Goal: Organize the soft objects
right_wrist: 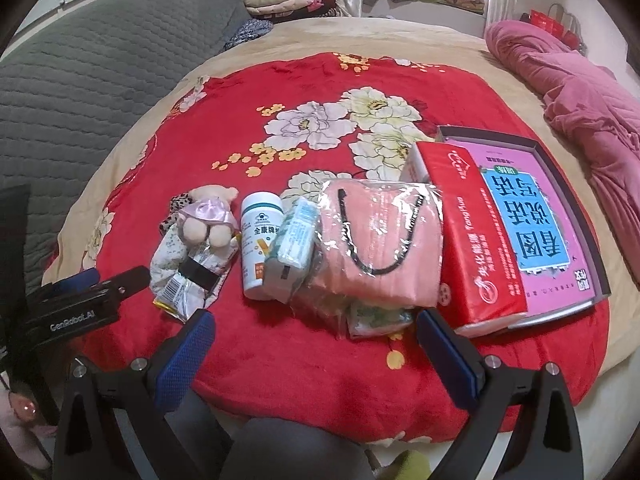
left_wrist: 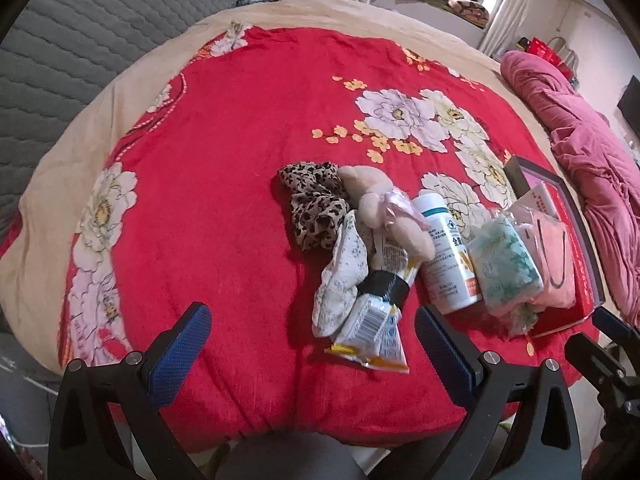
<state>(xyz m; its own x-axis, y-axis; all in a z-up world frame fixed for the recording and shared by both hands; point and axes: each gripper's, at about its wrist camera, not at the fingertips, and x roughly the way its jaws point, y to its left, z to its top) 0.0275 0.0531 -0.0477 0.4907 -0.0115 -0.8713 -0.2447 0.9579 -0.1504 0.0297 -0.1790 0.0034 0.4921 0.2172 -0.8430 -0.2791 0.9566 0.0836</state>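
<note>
Both grippers' jaws spread (empty); plush bear lies lengthwise, head pointing away.

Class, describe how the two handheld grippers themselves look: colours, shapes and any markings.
Both the left gripper and the right gripper have black angular frames with silver bolts and blue textured finger pads. The right view shows white "GenRobot.AI" lettering on the left gripper's black body.

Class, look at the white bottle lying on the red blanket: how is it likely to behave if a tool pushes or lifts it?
The white bottle lies on its side, so a sideways push would probably roll it. Its rigid-looking, smooth plastic may slip between pads. The soft red blanket should damp rolling somewhat.
</note>
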